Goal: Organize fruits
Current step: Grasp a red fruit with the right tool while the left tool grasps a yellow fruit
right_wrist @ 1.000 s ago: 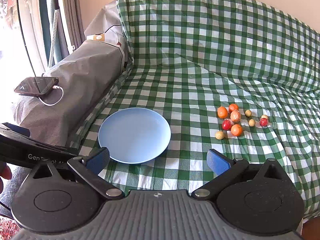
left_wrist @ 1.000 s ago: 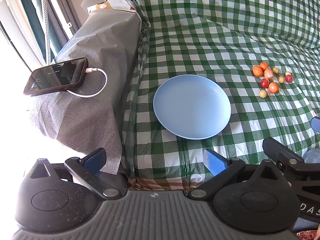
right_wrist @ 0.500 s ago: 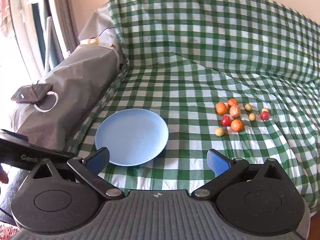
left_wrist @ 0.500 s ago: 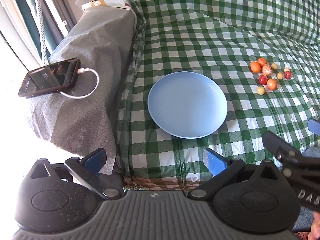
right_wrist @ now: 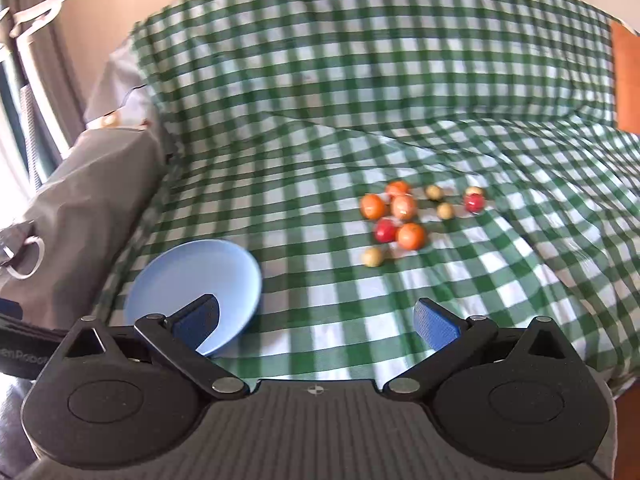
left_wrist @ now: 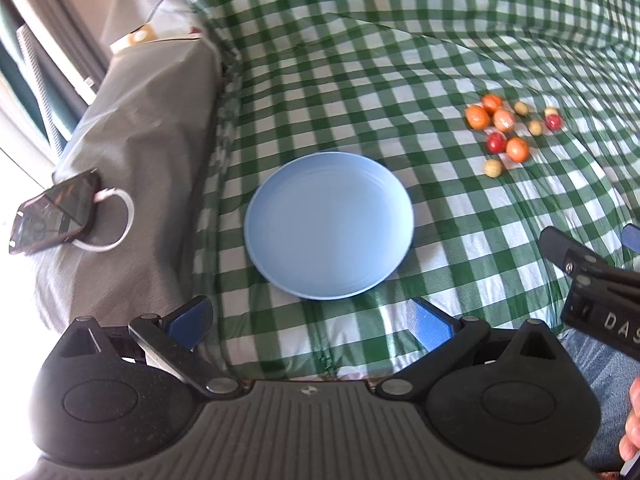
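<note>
Green-and-white checked cloth [left_wrist: 360,60] covers a couch seat carrying a bare blue plate [left_wrist: 328,224] near its front edge. Small fruits [right_wrist: 396,216] lie clustered farther back, well apart from the plate. Both the left gripper [left_wrist: 310,320] and right gripper [right_wrist: 316,320] hover with fingers spread wide, holding nothing. A phone [left_wrist: 52,218] rests on the grey armrest [left_wrist: 140,120]

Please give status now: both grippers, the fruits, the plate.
Left hand-held gripper open, empty. Right hand-held gripper open, empty. Fruits clustered on checked cloth, blue plate bare. Path unobstructed.
</note>
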